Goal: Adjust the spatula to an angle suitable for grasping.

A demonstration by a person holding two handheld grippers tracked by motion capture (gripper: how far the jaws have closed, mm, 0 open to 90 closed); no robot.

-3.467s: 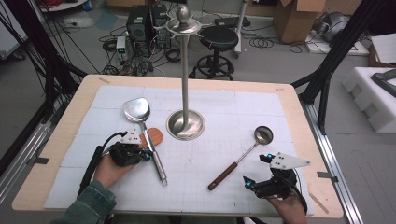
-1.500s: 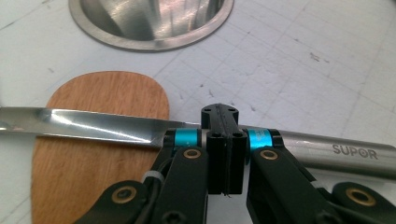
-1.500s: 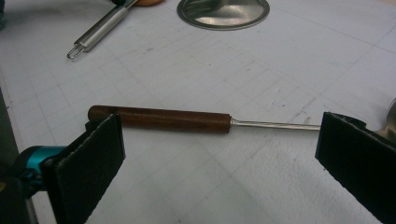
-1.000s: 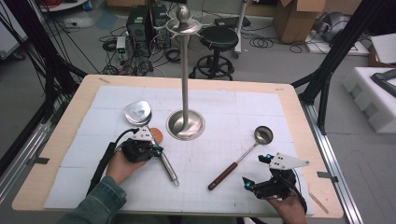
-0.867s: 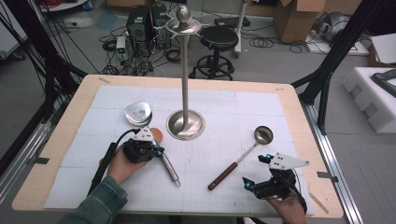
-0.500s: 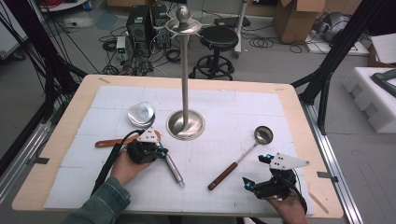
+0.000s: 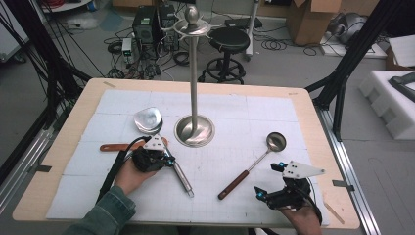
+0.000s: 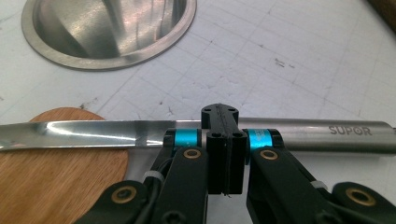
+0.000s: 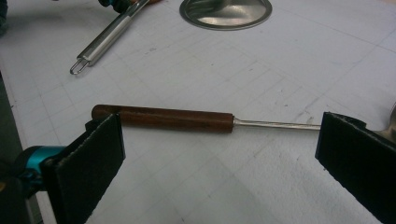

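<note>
A steel ladle lies left of centre, bowl [image 7: 148,120] toward the back, handle [image 7: 182,178] running to the front right. My left gripper [image 7: 168,160] is shut, its tips resting against that steel handle [image 8: 327,135] where it crosses a wooden spatula [image 7: 117,147]; nothing is between the jaws. A small ladle [image 7: 276,141] with a brown wooden handle [image 7: 234,184] lies to the right. My right gripper [image 7: 268,180] stands open near the front edge, and the wooden handle [image 9: 173,120] lies on the mat just beyond its two pads.
A tall metal hook stand rises from a round base [image 7: 194,129] at the table's centre. The white gridded mat [image 7: 254,117] covers most of the wooden table [image 7: 313,122]. The spatula's round wooden blade [image 8: 56,172] lies under the steel handle.
My left gripper has shifted a little to the right and the steel ladle's handle end has swung rightward. The wooden spatula's handle has come into sight left of the hand. The right gripper is unchanged.
</note>
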